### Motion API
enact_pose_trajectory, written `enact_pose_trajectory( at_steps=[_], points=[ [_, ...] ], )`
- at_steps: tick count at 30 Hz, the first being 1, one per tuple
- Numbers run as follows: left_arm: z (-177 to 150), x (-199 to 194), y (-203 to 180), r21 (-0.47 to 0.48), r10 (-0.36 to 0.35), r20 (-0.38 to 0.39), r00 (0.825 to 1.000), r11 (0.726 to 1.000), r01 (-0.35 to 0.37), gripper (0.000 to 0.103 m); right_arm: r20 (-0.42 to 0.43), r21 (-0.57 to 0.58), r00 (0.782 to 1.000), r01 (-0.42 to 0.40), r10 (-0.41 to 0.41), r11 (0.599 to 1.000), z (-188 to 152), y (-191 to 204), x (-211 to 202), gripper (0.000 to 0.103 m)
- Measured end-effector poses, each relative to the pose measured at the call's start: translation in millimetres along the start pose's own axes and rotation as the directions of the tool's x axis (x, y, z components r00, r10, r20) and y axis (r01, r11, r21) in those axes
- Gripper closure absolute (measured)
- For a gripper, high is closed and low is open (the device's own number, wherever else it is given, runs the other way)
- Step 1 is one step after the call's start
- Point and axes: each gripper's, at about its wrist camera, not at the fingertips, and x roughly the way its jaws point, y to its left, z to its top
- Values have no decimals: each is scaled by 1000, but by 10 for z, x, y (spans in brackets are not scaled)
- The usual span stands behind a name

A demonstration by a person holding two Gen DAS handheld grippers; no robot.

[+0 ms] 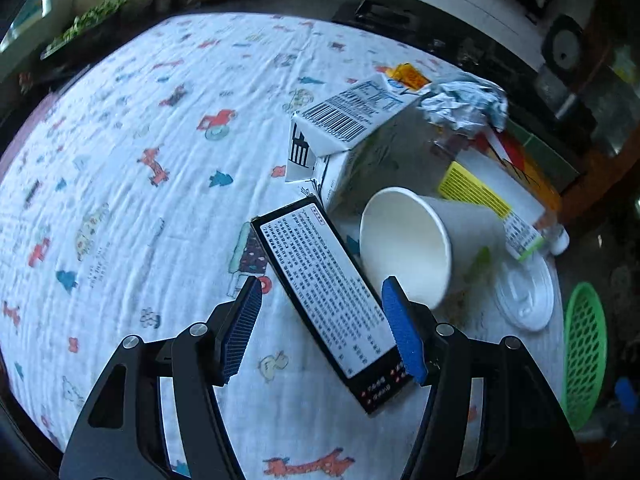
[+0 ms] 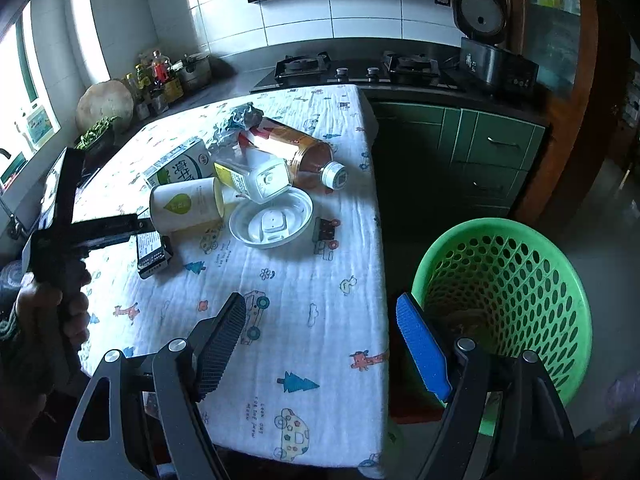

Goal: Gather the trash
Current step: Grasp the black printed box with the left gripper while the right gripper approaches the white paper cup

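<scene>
Through the left wrist, your left gripper (image 1: 320, 320) has its fingers apart astride the black box (image 1: 324, 292) lying on the tabletop (image 1: 120, 160); close on it next. Through the right wrist, your right gripper (image 2: 320, 344) hangs empty, fingers apart, beside the green basket (image 2: 504, 280).

— Where does the trash sit?
— On the counter (image 2: 320, 320), clustered toward its far half: a milk carton (image 1: 352, 140), with a paper cup (image 1: 416, 240) on its side in front of it and a flat box (image 1: 328, 292) left of the cup.
— And the rest?
— A lid (image 2: 272, 220) lies right of the cup, a bottle (image 2: 296, 152) behind it, crumpled paper (image 1: 464, 104) farthest back. A basket (image 2: 520, 280) stands on the floor beside the counter's right edge.
</scene>
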Motion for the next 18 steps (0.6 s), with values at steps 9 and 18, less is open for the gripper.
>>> enact_pose_trajectory(
  at_steps=[9, 18],
  points=[
    [76, 177, -27, -42, 44, -49, 998, 998, -46, 44, -14, -18, 1000, -20, 20, 1000, 20, 64, 63, 28],
    [106, 157, 25, 33, 38, -63, 997, 999, -36, 54, -44, -159, 995, -94, 88, 983, 191, 301, 178, 28]
  ],
)
